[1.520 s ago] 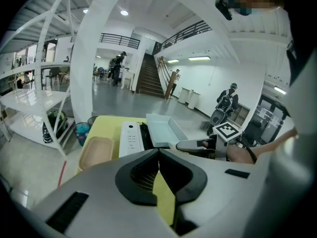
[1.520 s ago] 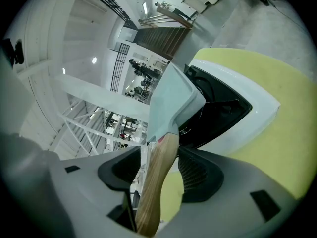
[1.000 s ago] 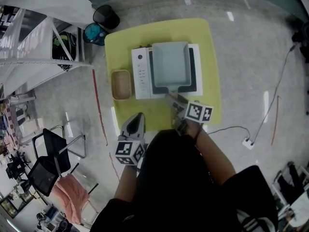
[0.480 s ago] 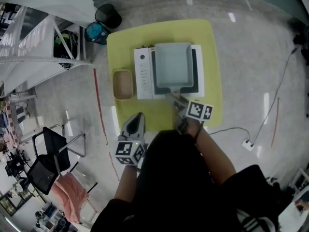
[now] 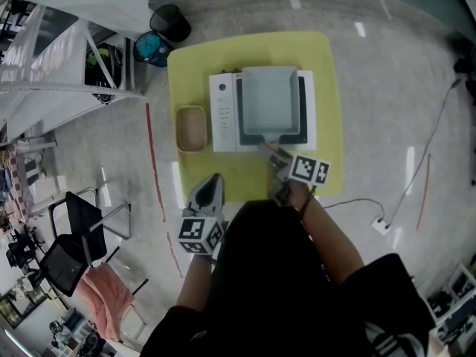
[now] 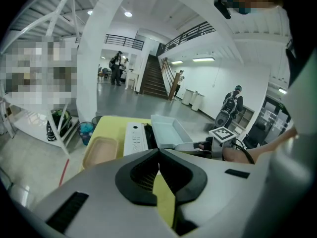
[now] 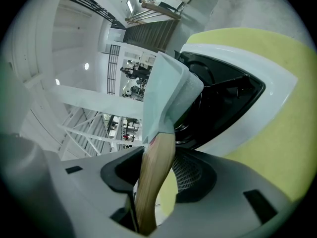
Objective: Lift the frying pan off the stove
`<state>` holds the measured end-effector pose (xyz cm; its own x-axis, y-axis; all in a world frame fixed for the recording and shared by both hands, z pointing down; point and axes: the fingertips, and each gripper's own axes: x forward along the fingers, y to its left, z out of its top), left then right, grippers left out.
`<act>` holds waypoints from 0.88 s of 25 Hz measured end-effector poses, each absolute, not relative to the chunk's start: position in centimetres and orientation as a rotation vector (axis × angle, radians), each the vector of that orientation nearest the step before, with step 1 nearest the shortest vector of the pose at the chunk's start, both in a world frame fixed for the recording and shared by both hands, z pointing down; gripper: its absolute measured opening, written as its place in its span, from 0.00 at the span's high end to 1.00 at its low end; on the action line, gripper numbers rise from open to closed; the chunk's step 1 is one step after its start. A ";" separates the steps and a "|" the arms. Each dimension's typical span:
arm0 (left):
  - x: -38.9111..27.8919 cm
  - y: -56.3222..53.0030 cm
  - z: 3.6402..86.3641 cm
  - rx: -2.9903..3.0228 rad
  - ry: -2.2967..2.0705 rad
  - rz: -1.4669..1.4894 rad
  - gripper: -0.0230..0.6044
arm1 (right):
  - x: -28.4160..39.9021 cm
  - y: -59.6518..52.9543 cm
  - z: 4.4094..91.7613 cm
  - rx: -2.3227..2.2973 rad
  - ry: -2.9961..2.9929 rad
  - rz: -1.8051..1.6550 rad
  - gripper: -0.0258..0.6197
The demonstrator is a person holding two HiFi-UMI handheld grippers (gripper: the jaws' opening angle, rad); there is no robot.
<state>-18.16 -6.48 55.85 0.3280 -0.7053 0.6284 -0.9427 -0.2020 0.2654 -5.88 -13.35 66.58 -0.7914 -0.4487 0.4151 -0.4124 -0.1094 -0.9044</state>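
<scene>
The square pale-blue frying pan (image 5: 269, 103) has a smooth, rounded wooden handle (image 7: 156, 172), pinched between the just-closing jaws of the right gripper (image 5: 274, 155); the left gripper (image 6: 159, 152) is closed and empty.

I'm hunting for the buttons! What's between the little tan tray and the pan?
The stove's white control panel, with its buttons, lies between the tan tray and the pan. The head view shows it best.

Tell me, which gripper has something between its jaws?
The right gripper: its jaws have just been closing round the wooden handle of the frying pan. The left gripper is shut, empty.
</scene>
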 end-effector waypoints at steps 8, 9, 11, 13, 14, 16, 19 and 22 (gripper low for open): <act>-17.7 -6.7 55.2 1.978 -1.444 0.495 0.89 | -6.0 -13.4 66.3 -0.983 2.087 -2.099 0.67; -17.7 -6.7 55.2 1.975 -1.446 0.494 0.89 | -6.0 -13.3 66.2 -0.983 2.090 -2.100 0.67; -17.6 -6.7 55.2 1.969 -1.452 0.494 0.89 | -5.9 -13.3 66.2 -0.986 2.093 -2.103 0.67; -17.3 -6.7 55.2 1.968 -1.455 0.494 0.89 | -5.7 -13.3 66.3 -0.985 2.097 -2.107 0.67; -17.3 -6.8 55.2 1.968 -1.456 0.497 0.89 | -5.7 -13.3 66.4 -0.984 2.100 -2.108 0.67; -17.4 -6.9 55.2 1.965 -1.458 0.501 0.89 | -5.8 -13.4 66.4 -0.980 2.103 -2.112 0.68; -17.3 -7.0 55.2 1.962 -1.463 0.501 0.89 | -5.7 -13.4 66.4 -0.975 2.105 -2.117 0.68; -17.1 -7.2 55.1 1.958 -1.465 0.502 0.89 | -5.7 -13.4 66.1 -0.971 2.107 -2.122 0.68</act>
<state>-17.13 -7.22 55.08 0.3077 -0.7073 0.6365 -0.9490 -0.1796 0.2592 -5.71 -13.36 66.15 -0.8091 -0.4126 0.4185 -0.4156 -0.1018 -0.9038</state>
